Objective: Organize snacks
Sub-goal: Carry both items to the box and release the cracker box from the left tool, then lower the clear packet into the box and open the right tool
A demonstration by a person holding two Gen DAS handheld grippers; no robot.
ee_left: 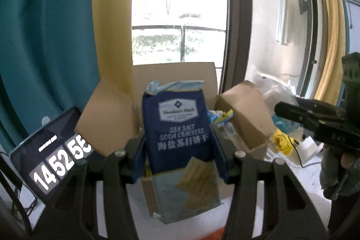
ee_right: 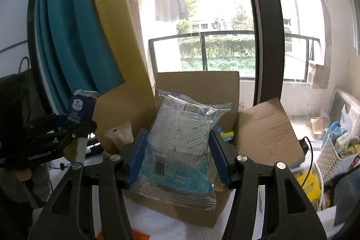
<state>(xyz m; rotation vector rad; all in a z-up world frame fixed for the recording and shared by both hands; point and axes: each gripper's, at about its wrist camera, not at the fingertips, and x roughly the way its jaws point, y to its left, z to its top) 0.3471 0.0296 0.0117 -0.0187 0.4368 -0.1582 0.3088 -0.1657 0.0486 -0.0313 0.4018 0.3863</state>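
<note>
My left gripper is shut on a tall navy pack of sea salt soda crackers, held upright in front of an open cardboard box. My right gripper is shut on a clear and light-blue snack packet, held above the same box. The right gripper also shows at the right of the left wrist view. The left gripper with the cracker pack shows at the left of the right wrist view. Blue and yellow wrappers lie inside the box.
A tablet showing a clock leans at the left. A white basket of snacks stands at the right, with a yellow packet and a cable nearby. Teal curtain and a window lie behind.
</note>
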